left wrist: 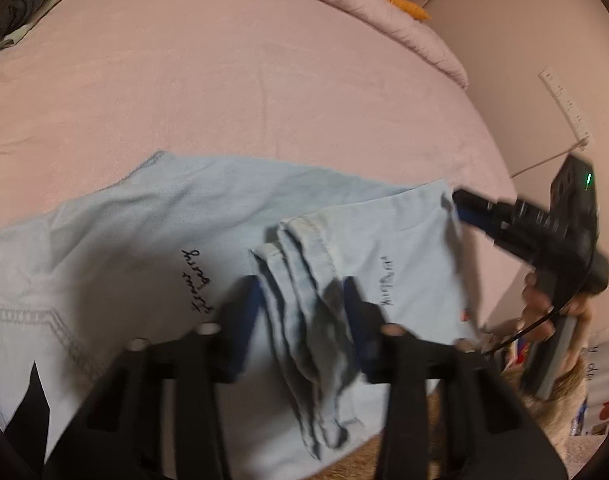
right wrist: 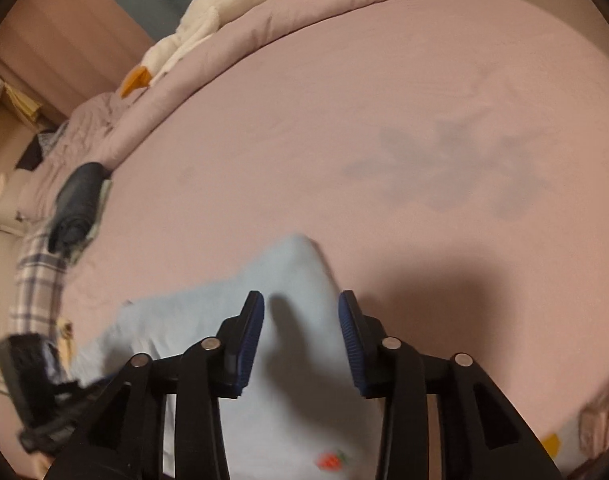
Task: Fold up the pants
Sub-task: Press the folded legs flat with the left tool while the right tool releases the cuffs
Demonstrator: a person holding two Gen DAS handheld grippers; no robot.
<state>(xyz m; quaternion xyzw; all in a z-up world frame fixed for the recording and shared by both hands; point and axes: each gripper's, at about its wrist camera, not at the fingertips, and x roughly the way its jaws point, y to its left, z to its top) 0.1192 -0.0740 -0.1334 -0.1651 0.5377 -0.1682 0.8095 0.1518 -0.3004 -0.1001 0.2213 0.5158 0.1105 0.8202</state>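
Observation:
Light blue pants (left wrist: 152, 240) lie on the pink bed, partly folded, with black script on the fabric. A bunched strip of the pants' hem (left wrist: 304, 304) lies between the fingers of my left gripper (left wrist: 300, 300), which is open around it. My right gripper (left wrist: 460, 208) shows at the pants' right edge in the left wrist view. In the right wrist view my right gripper (right wrist: 300, 320) is open, over a raised corner of the pants (right wrist: 296, 272). The left gripper (right wrist: 44, 392) shows blurred at lower left there.
The pink sheet (left wrist: 244, 80) spreads far behind the pants. A rolled quilt (left wrist: 384, 12) lines the far edge, with a white and orange plush toy (right wrist: 208, 24) on it. Dark folded clothes (right wrist: 76, 200) and a plaid garment (right wrist: 36, 280) lie at the bed's left edge.

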